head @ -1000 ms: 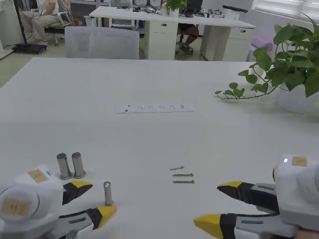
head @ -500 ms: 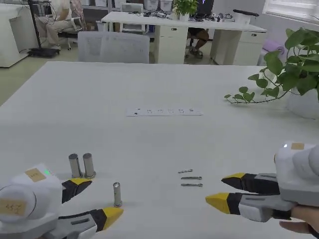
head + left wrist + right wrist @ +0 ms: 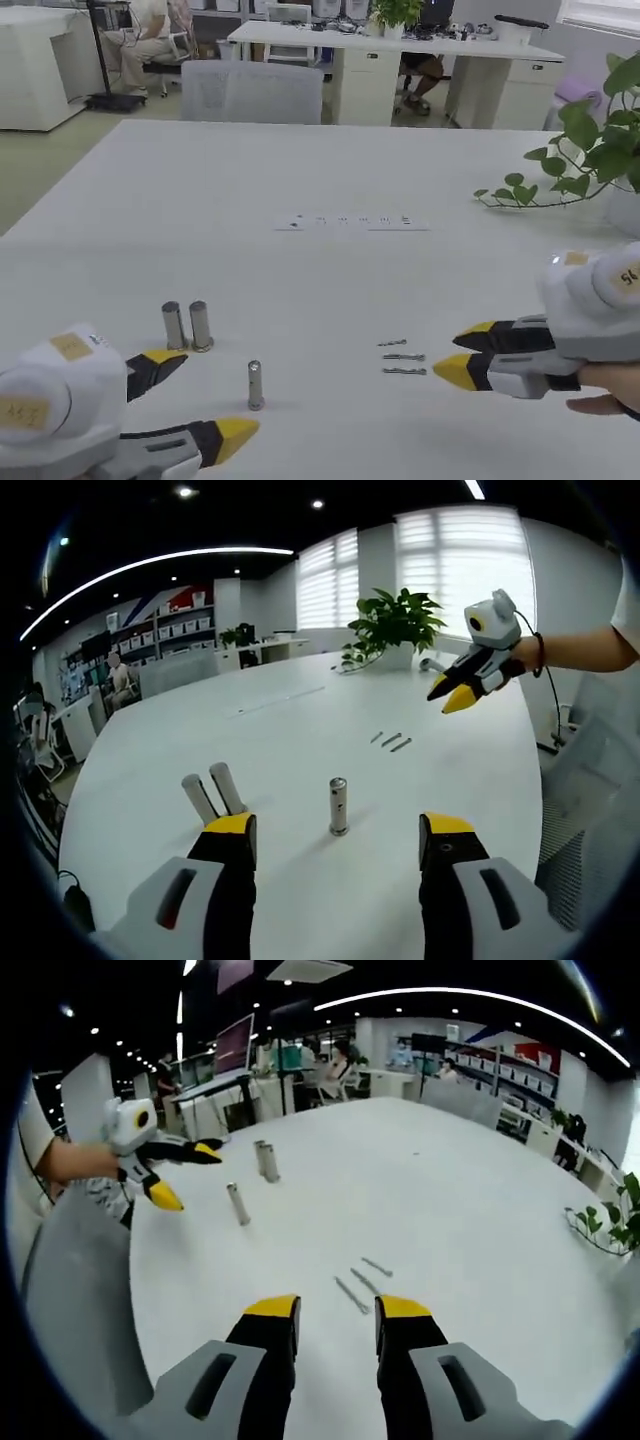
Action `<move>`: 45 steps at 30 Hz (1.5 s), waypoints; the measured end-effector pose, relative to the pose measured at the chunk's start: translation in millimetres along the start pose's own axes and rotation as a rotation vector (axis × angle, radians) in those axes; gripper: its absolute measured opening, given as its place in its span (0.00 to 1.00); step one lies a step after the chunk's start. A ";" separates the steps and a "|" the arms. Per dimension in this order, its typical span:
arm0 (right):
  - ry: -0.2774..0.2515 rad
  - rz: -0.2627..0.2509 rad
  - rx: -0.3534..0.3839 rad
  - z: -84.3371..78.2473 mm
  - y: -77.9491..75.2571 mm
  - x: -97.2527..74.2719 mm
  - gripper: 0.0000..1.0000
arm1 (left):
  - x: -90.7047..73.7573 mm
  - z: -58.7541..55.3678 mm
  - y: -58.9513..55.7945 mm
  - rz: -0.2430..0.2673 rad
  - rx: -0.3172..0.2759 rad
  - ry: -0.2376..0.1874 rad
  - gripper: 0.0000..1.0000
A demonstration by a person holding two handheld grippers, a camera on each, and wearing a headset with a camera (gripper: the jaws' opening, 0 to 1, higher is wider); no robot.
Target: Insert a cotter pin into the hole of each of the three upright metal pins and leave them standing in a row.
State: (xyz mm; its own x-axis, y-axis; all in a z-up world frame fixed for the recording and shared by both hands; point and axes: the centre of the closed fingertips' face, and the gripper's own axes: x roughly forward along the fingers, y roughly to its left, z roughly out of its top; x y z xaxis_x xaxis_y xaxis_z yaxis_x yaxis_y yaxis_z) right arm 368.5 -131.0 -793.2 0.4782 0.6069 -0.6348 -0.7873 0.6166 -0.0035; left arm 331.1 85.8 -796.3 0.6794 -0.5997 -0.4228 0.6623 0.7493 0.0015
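White worktop (image 3: 300,170), socket strip (image 3: 352,223) mid-surface. Leafy plant (image 3: 585,150) at right edge. Grey chair (image 3: 250,92) at far side, desk (image 3: 390,45) behind it, seated person (image 3: 150,25) far left.

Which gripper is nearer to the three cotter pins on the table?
Right. The right gripper sits just beside the cotter pins, jaws pointing at them; the left gripper is farther off, near the lone metal pin.

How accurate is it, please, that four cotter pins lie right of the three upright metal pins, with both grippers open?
Nearly: the head view shows three cotter pins, not four, right of the three upright metal pins; the left gripper and right gripper are open.
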 end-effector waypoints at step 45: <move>0.236 0.130 -0.202 -14.5 -48.1 81.2 0.18 | -15.7 -8.8 2.0 0.049 -0.074 0.028 0.58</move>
State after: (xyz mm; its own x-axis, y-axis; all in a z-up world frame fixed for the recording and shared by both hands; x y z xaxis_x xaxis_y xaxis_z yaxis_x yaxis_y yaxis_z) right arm 439.6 -118.6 -855.8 0.2840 0.5262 -0.8015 -0.9084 0.4153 -0.0492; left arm 319.0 99.2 -797.6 0.7002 -0.5547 -0.4495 0.6028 0.7967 -0.0442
